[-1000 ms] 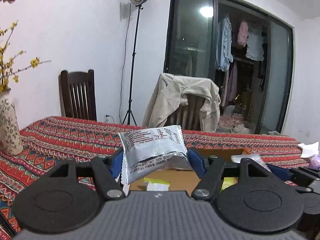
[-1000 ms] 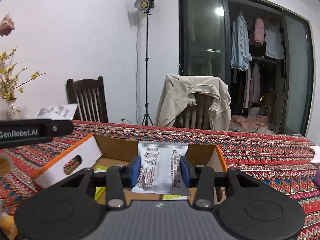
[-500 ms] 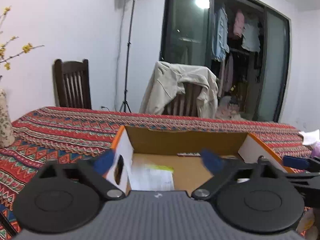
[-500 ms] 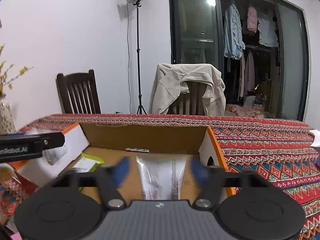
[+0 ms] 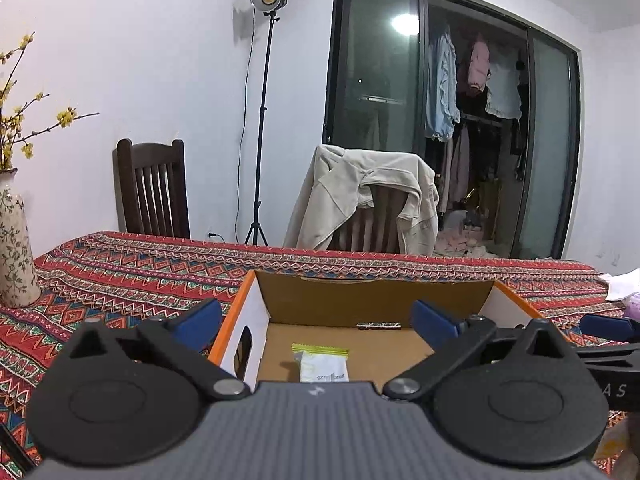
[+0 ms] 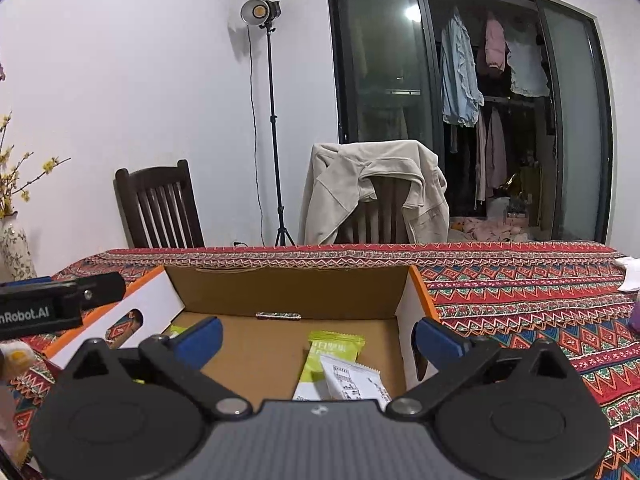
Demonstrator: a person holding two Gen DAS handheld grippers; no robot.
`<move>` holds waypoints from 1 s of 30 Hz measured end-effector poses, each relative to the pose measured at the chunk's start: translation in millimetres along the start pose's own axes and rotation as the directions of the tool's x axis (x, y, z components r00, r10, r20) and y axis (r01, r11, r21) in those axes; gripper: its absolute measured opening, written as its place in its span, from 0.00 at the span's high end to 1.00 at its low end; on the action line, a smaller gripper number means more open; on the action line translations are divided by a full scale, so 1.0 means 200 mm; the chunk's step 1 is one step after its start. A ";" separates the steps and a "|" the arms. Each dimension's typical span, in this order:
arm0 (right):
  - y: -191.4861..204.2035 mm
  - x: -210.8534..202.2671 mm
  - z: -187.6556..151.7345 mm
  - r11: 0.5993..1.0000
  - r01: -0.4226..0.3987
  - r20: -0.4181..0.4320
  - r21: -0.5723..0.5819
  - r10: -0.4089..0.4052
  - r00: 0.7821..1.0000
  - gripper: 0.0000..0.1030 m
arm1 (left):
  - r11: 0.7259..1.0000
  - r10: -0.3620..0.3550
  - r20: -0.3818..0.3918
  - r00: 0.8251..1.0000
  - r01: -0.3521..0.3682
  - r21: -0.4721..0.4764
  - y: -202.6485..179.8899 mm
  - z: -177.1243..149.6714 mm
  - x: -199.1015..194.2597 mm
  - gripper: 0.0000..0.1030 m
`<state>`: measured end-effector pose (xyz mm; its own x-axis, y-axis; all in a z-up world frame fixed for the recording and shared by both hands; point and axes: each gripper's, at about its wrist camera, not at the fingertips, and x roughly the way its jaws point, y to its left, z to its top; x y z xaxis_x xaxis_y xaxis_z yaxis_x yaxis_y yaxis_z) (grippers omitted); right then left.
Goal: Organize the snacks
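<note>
An open cardboard box point(image 5: 376, 296) with orange-edged white flaps sits on the patterned tablecloth; it also shows in the right wrist view point(image 6: 288, 288). My left gripper point(image 5: 316, 322) is open and empty above the box's near left part. A green-and-white snack packet point(image 5: 322, 364) lies on the box floor below it. My right gripper point(image 6: 316, 338) is open and empty over the box. Below it lie a green packet point(image 6: 332, 356) and a silver printed packet point(image 6: 354, 384). The other gripper's arm point(image 6: 60, 300) shows at the left.
A floral vase point(image 5: 14, 252) with yellow blossoms stands at the table's left. Two chairs stand behind the table, one dark wood point(image 5: 154, 192), one draped with a beige jacket point(image 5: 368, 196). White paper point(image 5: 624, 280) lies at the far right. A light stand point(image 5: 262, 120) is by the wall.
Both grippers held silver snack packets a second ago; both opened and the packets dropped into the box. Both grippers now hang open over the box.
</note>
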<state>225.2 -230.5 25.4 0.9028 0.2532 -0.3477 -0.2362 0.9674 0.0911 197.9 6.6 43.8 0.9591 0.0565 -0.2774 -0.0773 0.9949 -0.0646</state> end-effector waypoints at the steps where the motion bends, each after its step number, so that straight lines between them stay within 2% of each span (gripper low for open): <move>1: 0.00 -0.01 0.00 1.000 0.001 0.005 0.000 -0.001 1.000 0.00 | 1.000 0.001 0.006 1.000 -0.001 -0.002 0.00 0.01 -0.01 0.00; 8: 0.03 -0.13 0.09 1.000 0.008 0.035 -0.007 -0.007 0.999 0.00 | 0.999 0.019 0.042 0.999 -0.017 -0.034 -0.03 0.12 -0.17 0.00; 15: 0.05 -0.36 0.12 0.999 0.000 0.051 -0.046 0.003 0.999 0.00 | 1.000 -0.011 0.056 0.998 0.012 -0.027 -0.01 0.15 -0.38 0.00; 22: 0.05 -0.58 -0.01 0.997 -0.026 0.027 -0.069 0.028 0.999 0.00 | 0.999 -0.034 0.034 0.999 0.034 -0.019 0.06 0.03 -0.58 0.00; 30: 0.05 -0.76 -0.25 0.995 -0.063 -0.058 -0.083 0.058 0.997 0.00 | 0.999 -0.038 -0.036 0.999 0.038 -0.003 0.15 -0.20 -0.74 0.00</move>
<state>67.6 -259.8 32.9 0.8652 0.3087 -0.3952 -0.3216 0.9462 0.0349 41.6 24.0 44.0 0.9511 0.0152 -0.3086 -0.0413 0.9961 -0.0784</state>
